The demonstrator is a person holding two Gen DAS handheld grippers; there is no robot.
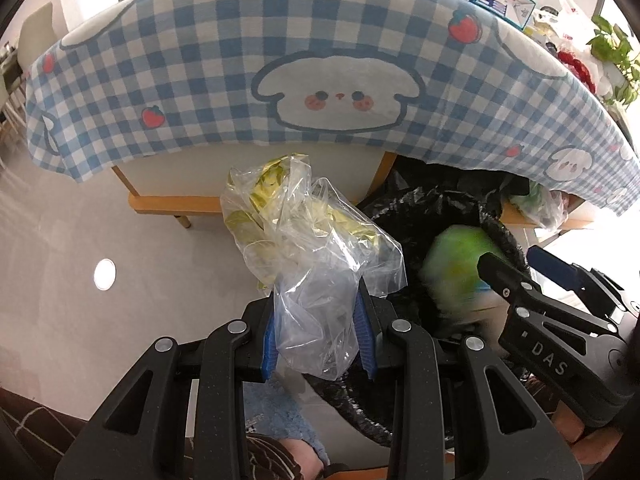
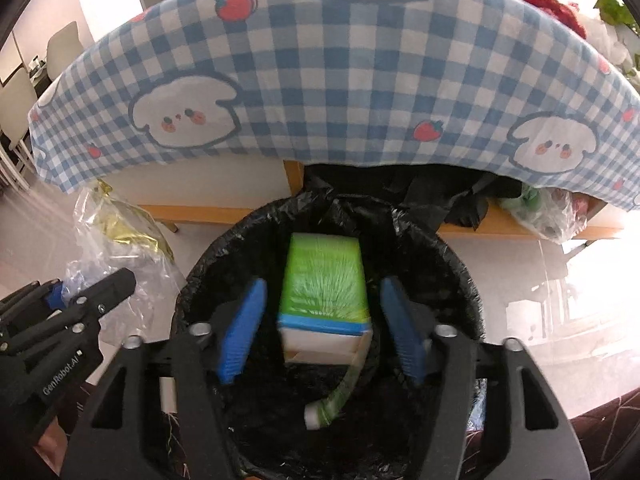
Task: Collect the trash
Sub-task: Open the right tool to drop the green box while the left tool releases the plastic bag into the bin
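My left gripper (image 1: 319,332) is shut on a clear plastic bag (image 1: 312,248) with crumpled yellow-green wrappers inside, held left of the bin; the bag also shows in the right wrist view (image 2: 116,240). My right gripper (image 2: 322,332) is open above the bin (image 2: 452,256), which has a black liner. A green and white carton (image 2: 324,284) with a straw, blurred, sits between the open fingers without touching them, inside the bin mouth. In the left wrist view the carton (image 1: 456,264) and the right gripper (image 1: 516,272) show at the right.
A table with a blue checked cloth (image 2: 320,80) printed with white dogs and strawberries overhangs just behind the bin. Another clear bag of rubbish (image 2: 548,212) lies on a low wooden ledge at the right. The floor is pale tile (image 1: 80,220).
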